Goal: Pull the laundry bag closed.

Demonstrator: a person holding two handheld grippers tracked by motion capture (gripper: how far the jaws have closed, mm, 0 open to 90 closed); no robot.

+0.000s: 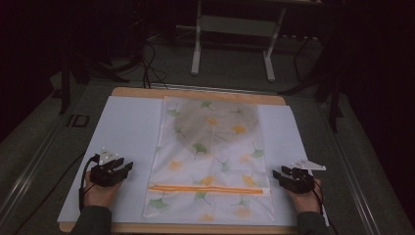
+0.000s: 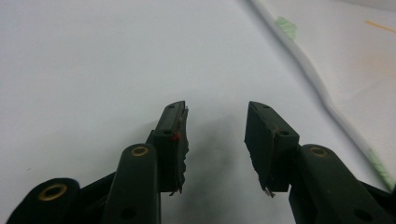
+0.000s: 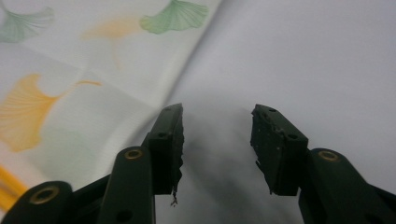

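**A:** so where's the bag sitting compared to the grippers?

**B:** the leaf-print laundry bag [image 1: 210, 156] lies flat in the middle of the white sheet [image 1: 127, 127], long side running near to far, orange zipper [image 1: 208, 189] across its near end. The left gripper [image 1: 128, 167] rests on the bare sheet just left of the bag's left edge, roughly level with the zipper, not touching the fabric. The right gripper [image 1: 277, 175] is on the other side, just off the bag's right edge, also apart from it.

**A:** jaws holding anything?

**B:** nope. In the left gripper view the left gripper [image 2: 215, 122] is spread wide over plain sheet, bag edge off to its right. In the right gripper view the right gripper [image 3: 217, 126] is wide too, nothing between the pads, with the bag [image 3: 84, 70] to its left.

**A:** anything inside the bag?

**B:** there's a greyish patch [image 1: 215, 122] showing through its far half; can't tell what it is.
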